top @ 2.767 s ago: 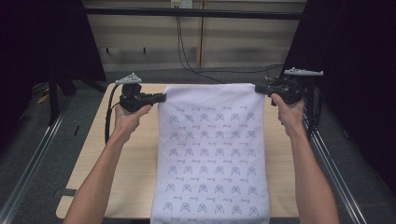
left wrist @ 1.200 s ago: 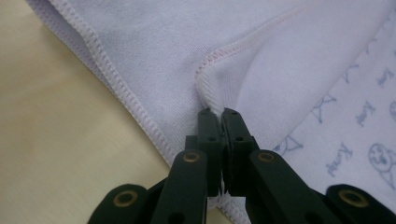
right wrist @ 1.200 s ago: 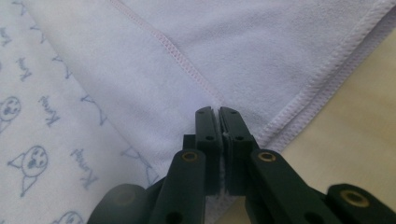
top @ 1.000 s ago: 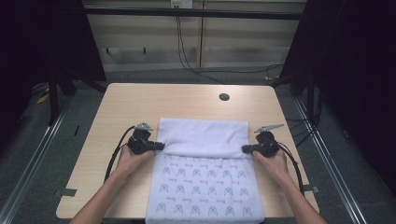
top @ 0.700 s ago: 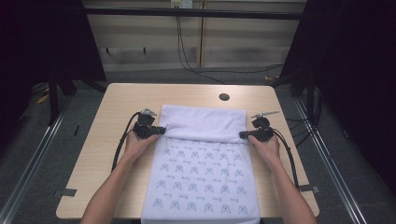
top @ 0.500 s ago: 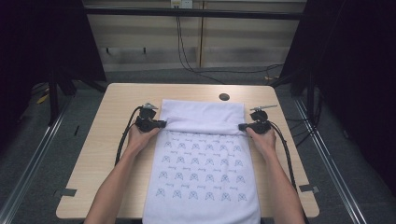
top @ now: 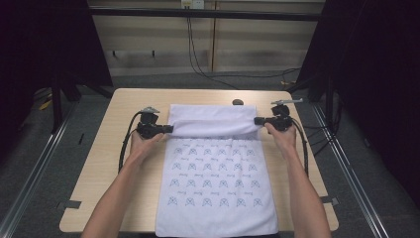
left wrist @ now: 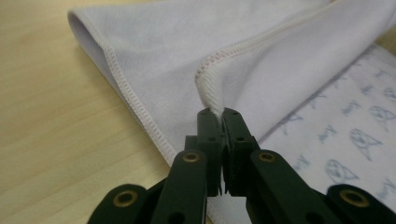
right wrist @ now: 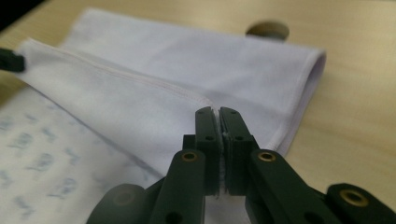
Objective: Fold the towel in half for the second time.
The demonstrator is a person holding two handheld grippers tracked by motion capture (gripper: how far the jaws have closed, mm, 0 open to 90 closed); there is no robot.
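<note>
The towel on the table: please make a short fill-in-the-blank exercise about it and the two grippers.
1. The left gripper is shut on a corner of the ____.
2. The towel lies on a wooden ____.
3. The towel's far part is ____ back over itself.
4. The right gripper has its jaws ____.

Missing words: towel; table; folded; shut

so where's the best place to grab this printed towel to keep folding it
By the two corners of the stitched hem, coming in from either side edge. The towel lies flat with its far part doubled back, so its hem corners lift off the table. The left gripper and the right gripper are each shut on such a corner, which keeps the hem taut between them.
</note>
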